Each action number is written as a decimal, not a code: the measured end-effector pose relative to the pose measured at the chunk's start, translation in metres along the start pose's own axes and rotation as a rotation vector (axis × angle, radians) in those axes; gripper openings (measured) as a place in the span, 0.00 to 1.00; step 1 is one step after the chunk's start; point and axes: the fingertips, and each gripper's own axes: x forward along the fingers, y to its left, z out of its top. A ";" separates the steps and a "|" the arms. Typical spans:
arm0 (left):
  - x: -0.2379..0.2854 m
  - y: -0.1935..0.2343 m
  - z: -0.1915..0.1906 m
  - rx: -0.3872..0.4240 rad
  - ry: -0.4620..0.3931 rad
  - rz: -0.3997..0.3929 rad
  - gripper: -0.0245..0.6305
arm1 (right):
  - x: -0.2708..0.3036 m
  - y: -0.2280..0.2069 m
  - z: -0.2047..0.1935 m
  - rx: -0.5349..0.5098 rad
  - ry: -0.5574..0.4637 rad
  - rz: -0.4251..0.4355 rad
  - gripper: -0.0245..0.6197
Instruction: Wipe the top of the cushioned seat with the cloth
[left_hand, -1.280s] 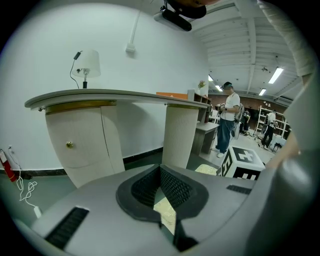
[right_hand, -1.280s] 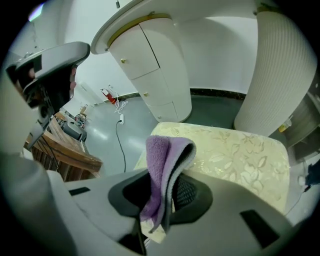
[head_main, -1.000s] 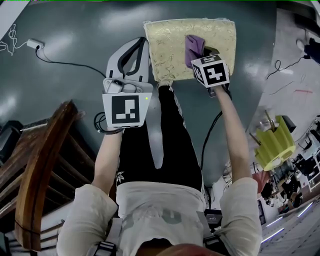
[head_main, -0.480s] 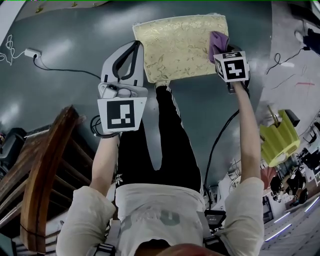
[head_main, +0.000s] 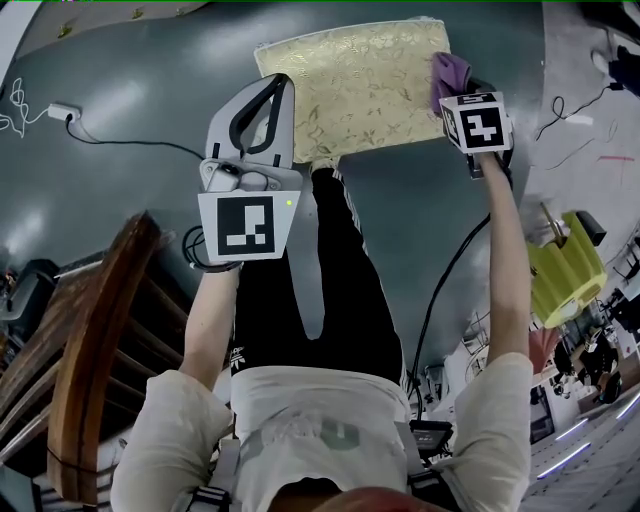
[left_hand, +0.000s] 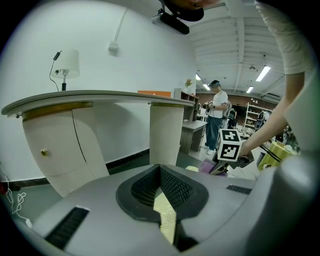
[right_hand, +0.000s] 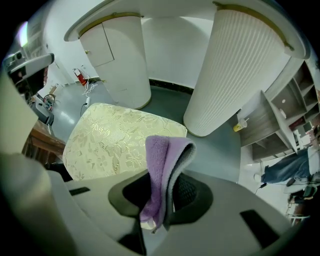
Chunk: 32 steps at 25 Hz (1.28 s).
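Note:
The cushioned seat (head_main: 350, 85) is a cream pad with a gold floral pattern, lying on the dark floor at the top of the head view. My right gripper (head_main: 457, 95) is shut on a folded purple cloth (head_main: 450, 72) at the seat's right edge. In the right gripper view the cloth (right_hand: 162, 160) stands up between the jaws, with the seat (right_hand: 110, 145) stretching to the left. My left gripper (head_main: 272, 90) is held over the seat's left front corner, shut with nothing in it. In the left gripper view (left_hand: 161, 200) a strip of seat shows through the slit between the jaws.
A dark wooden chair (head_main: 90, 340) stands at the lower left. Cables (head_main: 120, 140) run across the floor, and a yellow object (head_main: 565, 270) sits at the right. A white ribbed column (right_hand: 240, 70) and a curved white counter (right_hand: 120, 55) rise behind the seat. A person (left_hand: 216, 120) stands far off.
My right gripper has carried the purple cloth rightward across the seat, from its middle right to its right edge. The left gripper has stayed shut near the seat's left front.

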 end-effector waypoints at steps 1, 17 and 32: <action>0.000 -0.001 0.000 0.001 0.000 -0.002 0.05 | 0.000 -0.001 0.000 -0.002 0.001 -0.001 0.18; 0.005 0.004 -0.001 -0.004 0.006 0.002 0.05 | 0.004 -0.024 -0.007 -0.029 0.039 -0.056 0.18; 0.004 0.000 -0.001 -0.010 0.000 -0.002 0.05 | 0.005 -0.027 -0.009 -0.003 0.033 -0.072 0.18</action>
